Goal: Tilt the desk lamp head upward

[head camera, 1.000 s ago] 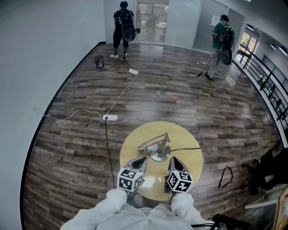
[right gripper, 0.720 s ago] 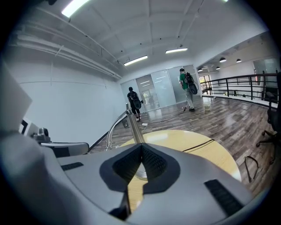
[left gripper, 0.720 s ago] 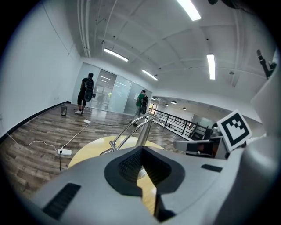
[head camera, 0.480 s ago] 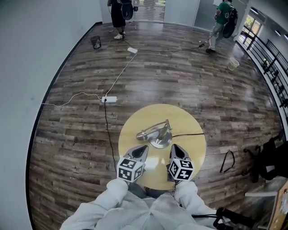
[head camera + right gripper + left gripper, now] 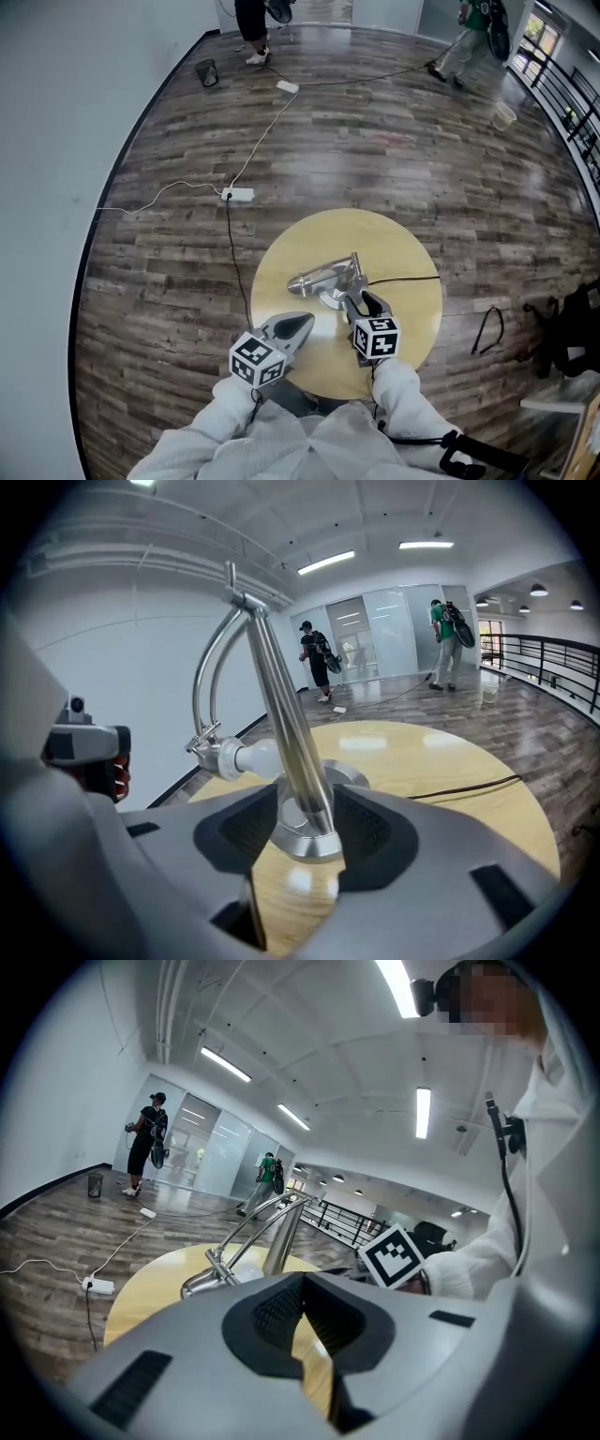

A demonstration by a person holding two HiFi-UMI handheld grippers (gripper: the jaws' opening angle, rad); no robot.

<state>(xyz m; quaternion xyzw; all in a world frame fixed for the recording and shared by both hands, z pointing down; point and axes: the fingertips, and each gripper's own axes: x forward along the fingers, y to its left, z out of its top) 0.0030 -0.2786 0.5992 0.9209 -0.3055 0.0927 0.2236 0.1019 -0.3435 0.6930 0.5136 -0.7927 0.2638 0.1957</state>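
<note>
Barely started tbh. The chrome desk lamp with the curved arm stands mid round yellow wooden surface, head drooping toward the left edge. My right tongs have just been opening, spread round its stem without squeezing. Left tongs are pressed together, empty, by the near edge. The tilting's all left

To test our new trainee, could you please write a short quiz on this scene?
1. True or false: the left gripper holds the lamp head.
2. What stands between the right gripper's jaws: A the lamp's stem, B a cup, C nothing?
3. Fill in: the round table is ___ in colour.
Key: 1 false, it is shut and empty. 2 A; those jaws have just been opening and do not press it. 3 yellow.
</note>
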